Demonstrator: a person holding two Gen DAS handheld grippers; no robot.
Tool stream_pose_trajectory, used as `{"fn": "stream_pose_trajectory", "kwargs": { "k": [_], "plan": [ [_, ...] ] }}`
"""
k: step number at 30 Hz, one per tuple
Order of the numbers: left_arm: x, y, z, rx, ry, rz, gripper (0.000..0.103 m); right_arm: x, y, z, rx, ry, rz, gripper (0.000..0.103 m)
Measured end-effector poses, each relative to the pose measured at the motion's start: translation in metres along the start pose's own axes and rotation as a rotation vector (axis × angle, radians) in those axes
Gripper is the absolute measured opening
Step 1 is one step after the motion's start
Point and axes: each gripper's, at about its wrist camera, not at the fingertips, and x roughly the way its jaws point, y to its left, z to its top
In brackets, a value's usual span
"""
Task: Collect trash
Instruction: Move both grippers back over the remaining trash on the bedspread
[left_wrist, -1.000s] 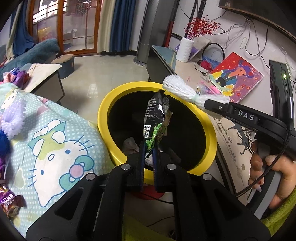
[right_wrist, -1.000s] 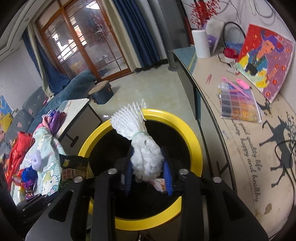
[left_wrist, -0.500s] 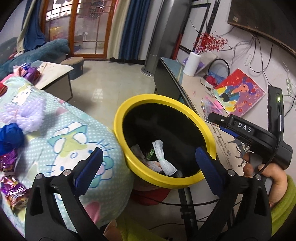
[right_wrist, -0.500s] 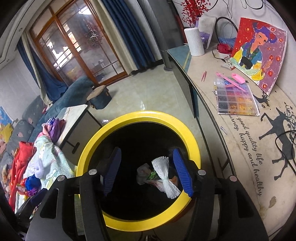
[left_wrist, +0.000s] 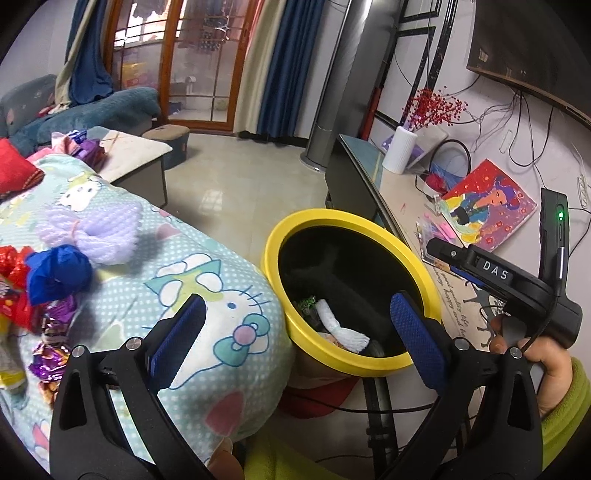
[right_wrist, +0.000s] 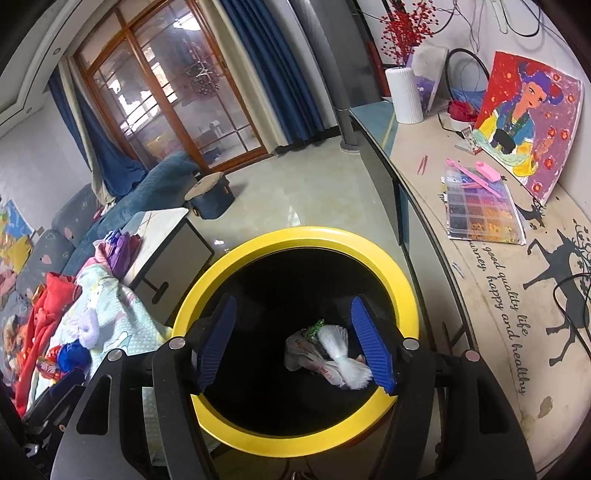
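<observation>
Right wrist view: white foam net (right_wrist: 341, 356) lies inside yellow bin (right_wrist: 295, 236).

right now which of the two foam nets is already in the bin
The white foam net: it lies at the bottom of the yellow bin among wrappers. The purple foam net sits out on the cartoon-cat blanket, beside a blue crumpled scrap.
</observation>
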Motion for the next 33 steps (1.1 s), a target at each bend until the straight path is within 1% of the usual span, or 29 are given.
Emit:
{"fn": "stream_pose_trajectory", "kwargs": {
  "k": [10,15,19,26,33],
  "plan": [
    [-0.022,0.014,0.003,-0.032,-0.058,0.057,0.092,-0.017,0.027,0.001,-0.069,-0.04,0.056,0.063],
    [-0.035,0.027,0.004,-0.068,-0.087,0.082,0.092,-0.025,0.046,-0.001,-0.119,-0.053,0.096,0.066],
    [-0.043,0.034,0.005,-0.086,-0.106,0.097,0.092,-0.026,0.058,-0.005,-0.133,-0.035,0.137,0.066],
    [-0.061,0.048,0.004,-0.115,-0.138,0.127,0.092,-0.033,0.086,-0.014,-0.212,-0.031,0.172,0.066],
    [-0.076,0.064,0.003,-0.146,-0.17,0.158,0.092,-0.037,0.103,-0.02,-0.257,-0.024,0.194,0.066]
  ]
}}
